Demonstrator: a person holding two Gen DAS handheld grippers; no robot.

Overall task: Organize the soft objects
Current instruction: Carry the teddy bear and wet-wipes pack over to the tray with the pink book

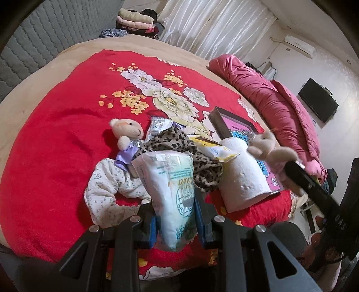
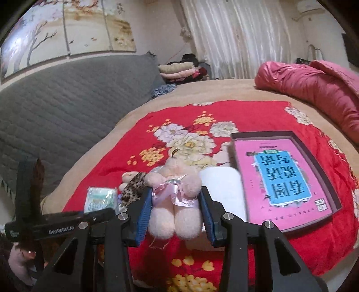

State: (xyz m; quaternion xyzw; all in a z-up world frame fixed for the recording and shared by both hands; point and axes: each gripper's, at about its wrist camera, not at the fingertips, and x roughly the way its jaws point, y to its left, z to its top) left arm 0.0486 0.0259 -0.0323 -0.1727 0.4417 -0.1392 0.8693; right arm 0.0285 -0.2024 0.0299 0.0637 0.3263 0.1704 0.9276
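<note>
So the left gripper (image 1: 175,215) had its jaws clamped on a white tissue pack (image 1: 167,193), holding it up over the near edge of the bed (image 1: 44,157). The right gripper (image 2: 176,215) was squeezed tight around a small pink teddy bear (image 2: 175,200), bow and all, legs dangling toward the camera. From the left wrist view you could see that same bear (image 1: 269,150) held up off the bed on the right side, above the box.

Everything else was in a heap on the red flowered blanket (image 1: 67,134). A white teddy bear (image 1: 128,132) in a purple dress leaned against a leopard-print cloth (image 1: 179,146), with a white floral cloth (image 1: 107,191) crumpled just beside it on the near side. A roll of paper towel (image 1: 242,175) lay on its side next to the leopard cloth, touching the open box (image 2: 264,137) that had a pink and blue book (image 2: 282,175) inside. A yellow and white packet (image 1: 217,150) sat on top of the heap between the cloth and the roll, and a crinkly purple wrapper (image 1: 159,125) poked out behind.

Further back, a rolled pink quilt (image 1: 269,101) lay along the far side of the bed, and a stack of folded clothes (image 1: 136,20) sat beyond it by the curtain (image 1: 213,24).
</note>
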